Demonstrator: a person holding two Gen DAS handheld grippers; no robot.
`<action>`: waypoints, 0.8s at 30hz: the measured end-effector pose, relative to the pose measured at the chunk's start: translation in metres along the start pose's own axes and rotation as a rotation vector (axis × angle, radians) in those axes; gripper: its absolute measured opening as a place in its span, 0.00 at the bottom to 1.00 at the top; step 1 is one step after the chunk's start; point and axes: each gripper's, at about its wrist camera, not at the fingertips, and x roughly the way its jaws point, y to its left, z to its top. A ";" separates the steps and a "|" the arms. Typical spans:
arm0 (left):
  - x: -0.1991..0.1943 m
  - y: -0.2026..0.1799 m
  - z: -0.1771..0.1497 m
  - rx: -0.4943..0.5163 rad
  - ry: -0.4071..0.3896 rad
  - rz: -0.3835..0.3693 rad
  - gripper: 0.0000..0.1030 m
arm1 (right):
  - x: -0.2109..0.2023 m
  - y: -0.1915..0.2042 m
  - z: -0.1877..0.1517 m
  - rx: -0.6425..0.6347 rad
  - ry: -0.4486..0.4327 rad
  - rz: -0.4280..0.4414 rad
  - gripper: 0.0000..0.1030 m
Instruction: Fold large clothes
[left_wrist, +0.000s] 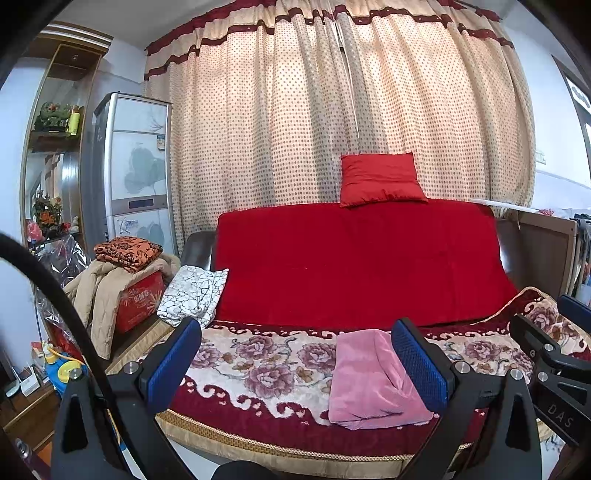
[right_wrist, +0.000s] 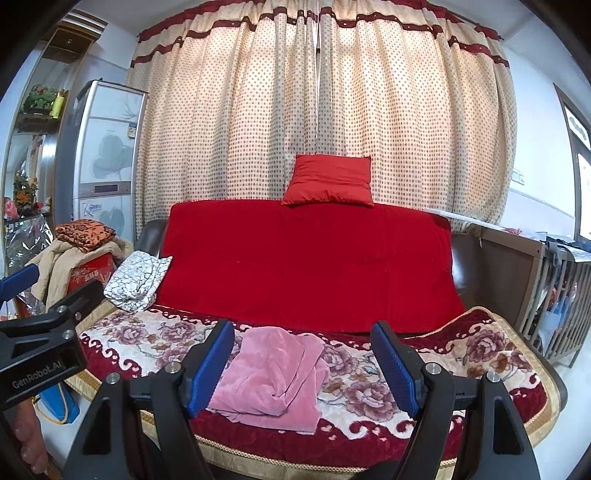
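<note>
A pink garment (left_wrist: 373, 384) lies in a loosely folded heap on the floral blanket (left_wrist: 258, 365) of the sofa seat, near its front edge; it also shows in the right wrist view (right_wrist: 273, 380). My left gripper (left_wrist: 295, 354) is open and empty, held in front of the sofa, with the garment just inside its right finger. My right gripper (right_wrist: 303, 362) is open and empty, with the garment between its fingers but farther off. Each gripper shows at the edge of the other's view.
The sofa back carries a red cover (left_wrist: 354, 266) with a red cushion (left_wrist: 380, 181) on top. A white patterned cloth (left_wrist: 192, 295) lies at the seat's left end. A heap of clothes on a red box (left_wrist: 125, 280) stands left. Dotted curtains (left_wrist: 332, 110) hang behind.
</note>
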 end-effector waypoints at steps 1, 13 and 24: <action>0.000 0.000 0.000 -0.001 0.002 -0.001 0.99 | 0.000 -0.001 0.000 0.000 0.002 0.001 0.77; 0.008 -0.019 -0.001 0.040 0.027 -0.033 0.99 | 0.010 -0.011 -0.006 0.015 0.036 -0.005 0.78; 0.030 -0.059 -0.007 0.120 0.080 -0.087 0.99 | 0.028 -0.034 -0.016 0.052 0.080 -0.035 0.78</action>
